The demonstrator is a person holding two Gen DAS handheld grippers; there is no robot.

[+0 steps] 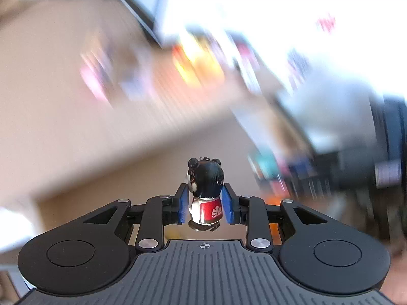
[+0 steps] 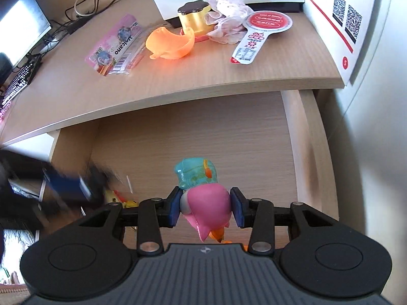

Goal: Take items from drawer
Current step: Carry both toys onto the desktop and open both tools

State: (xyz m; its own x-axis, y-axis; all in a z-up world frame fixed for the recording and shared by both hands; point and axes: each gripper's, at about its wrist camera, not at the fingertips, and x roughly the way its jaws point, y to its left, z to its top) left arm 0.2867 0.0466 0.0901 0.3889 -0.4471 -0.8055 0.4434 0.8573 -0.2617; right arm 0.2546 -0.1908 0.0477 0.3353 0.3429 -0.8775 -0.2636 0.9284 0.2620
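Left gripper (image 1: 205,204): blue pads clamped on a small black-haired doll (image 1: 206,193) in a red and white dress, against a background too blurred to read. Right gripper (image 2: 206,209): pads closed on a pink and teal toy figure (image 2: 202,195), held above the open drawer (image 2: 193,132). A yellow toy (image 2: 119,198), possibly a chick, lies in the drawer. On the desk (image 2: 203,76) above: an orange cup (image 2: 169,43), a pink packet (image 2: 117,48) and a gold tin (image 2: 194,16).

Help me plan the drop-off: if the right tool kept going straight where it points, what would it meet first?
Probably the bare wooden floor of the open drawer; the right tool, gripping the pink-and-teal toy, points down into it. Depth is uncertain.
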